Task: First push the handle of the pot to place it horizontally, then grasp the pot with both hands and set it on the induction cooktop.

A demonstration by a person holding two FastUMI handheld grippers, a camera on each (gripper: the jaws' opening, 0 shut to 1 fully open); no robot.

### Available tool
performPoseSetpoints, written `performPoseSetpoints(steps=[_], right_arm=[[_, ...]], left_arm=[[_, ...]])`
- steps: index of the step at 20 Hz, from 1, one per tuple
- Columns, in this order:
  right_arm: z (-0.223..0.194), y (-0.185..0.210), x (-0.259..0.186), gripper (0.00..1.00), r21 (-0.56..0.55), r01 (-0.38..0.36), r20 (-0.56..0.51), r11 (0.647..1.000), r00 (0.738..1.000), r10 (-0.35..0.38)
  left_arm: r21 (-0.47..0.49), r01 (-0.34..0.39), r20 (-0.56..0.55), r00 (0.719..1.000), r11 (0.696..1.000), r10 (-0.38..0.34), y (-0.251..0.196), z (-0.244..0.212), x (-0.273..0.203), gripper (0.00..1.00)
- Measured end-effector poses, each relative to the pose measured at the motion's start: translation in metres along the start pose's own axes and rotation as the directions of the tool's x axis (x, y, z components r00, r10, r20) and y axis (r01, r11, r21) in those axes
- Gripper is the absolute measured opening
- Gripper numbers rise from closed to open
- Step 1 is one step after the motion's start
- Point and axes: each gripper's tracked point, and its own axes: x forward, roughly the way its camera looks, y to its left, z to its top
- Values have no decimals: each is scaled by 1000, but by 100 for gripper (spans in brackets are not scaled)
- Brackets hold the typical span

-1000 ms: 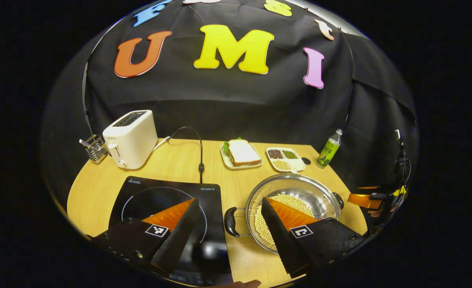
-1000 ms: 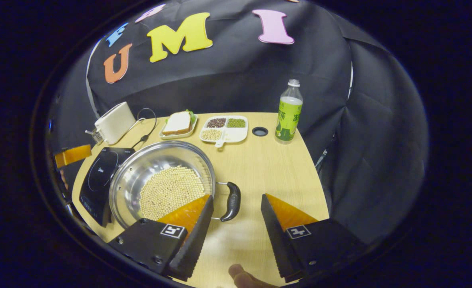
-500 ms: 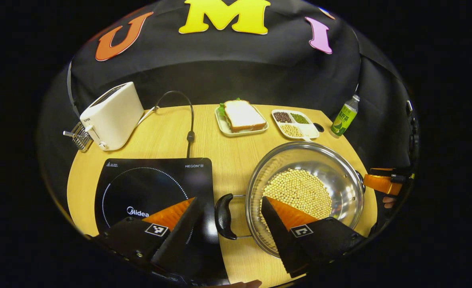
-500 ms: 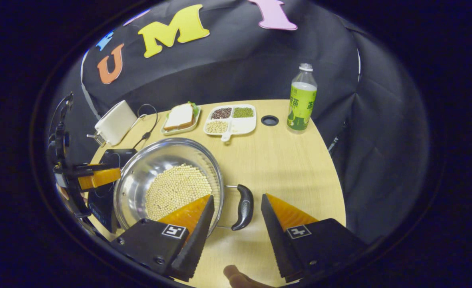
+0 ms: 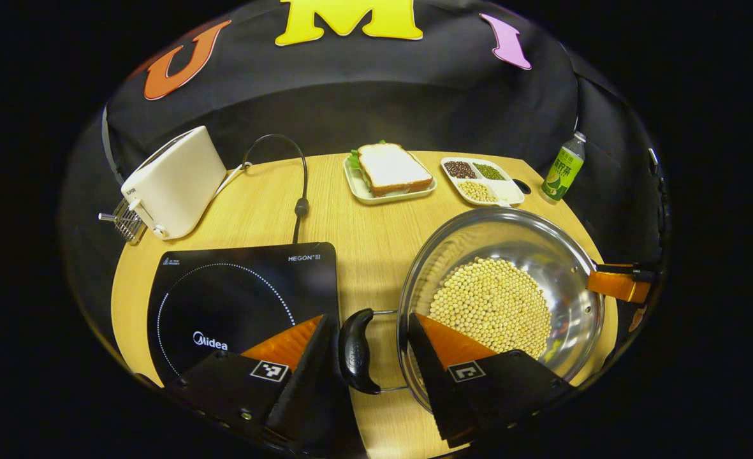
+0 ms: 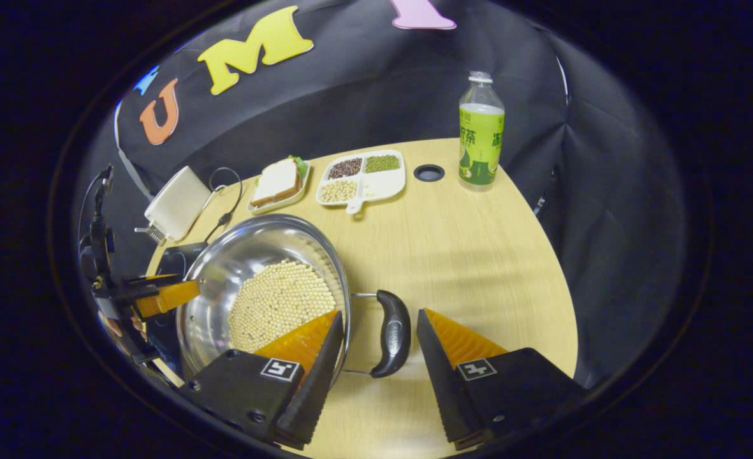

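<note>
A steel pot (image 5: 478, 242) with soybeans (image 5: 491, 303) in it stands on the wooden table, right of the black induction cooktop (image 5: 236, 293). Its two black handles lie level, one on each side. In the left gripper view the near handle (image 5: 354, 350) sits between the fingers of my left gripper (image 5: 366, 373), which is open; the handle lies close against the left finger. The right gripper (image 5: 618, 284) shows at the pot's far rim. In the right gripper view the pot (image 6: 248, 255) has its other handle (image 6: 392, 331) between the open fingers of my right gripper (image 6: 379, 347). The left gripper (image 6: 159, 296) shows beyond the pot.
At the back stand a white toaster (image 5: 172, 182) with its cord (image 5: 299, 204), a sandwich on a plate (image 5: 389, 169), a divided dish of beans (image 5: 481, 180) and a green bottle (image 5: 561, 169). A wire rack (image 5: 121, 220) sits at the far left edge.
Both grippers have come forward and down, so each pot handle now lies between a pair of fingers. The left gripper's fingers have narrowed slightly. The pot has not moved on the table.
</note>
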Motion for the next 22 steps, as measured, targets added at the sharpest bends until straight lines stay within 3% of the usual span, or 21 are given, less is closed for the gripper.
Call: performPoseSetpoints(steps=[1,2,3,8,9,10,11,12,13,22], right_arm=[[-2,0,3,73,11,-5,-5,1000,1000,5],[-5,2,4,72,22,-9,-11,1000,1000,9],[-6,1,5,65,34,-8,-10,999,1000,8],[-8,2,4,60,44,6,-8,999,1000,-6],[-8,3,3,59,41,8,-5,999,1000,-8],[-9,2,2,58,35,12,-4,999,1000,-12],[-9,2,2,58,40,17,0,999,1000,-17],[-10,2,0,58,44,20,0,999,1000,-20],[-11,2,-1,58,48,21,2,999,1000,-21],[-9,13,-44,58,29,47,45,998,998,-49]], left_arm=[[-2,-2,5,1000,1000,2,-1,0,0,60],[8,-9,11,1000,1000,9,0,-1,2,63],[25,-18,18,1000,1000,18,0,-2,1,65],[43,-44,39,998,998,42,0,-3,2,65],[43,-40,36,999,998,38,0,-3,1,72],[40,-37,41,999,999,36,-1,-2,1,62],[43,-35,40,999,998,34,-2,-3,1,72],[43,-37,43,998,998,35,-1,-3,0,62],[43,-36,40,999,998,34,-2,-5,-1,59],[41,-2,90,996,999,-1,-4,4,-33,59]])
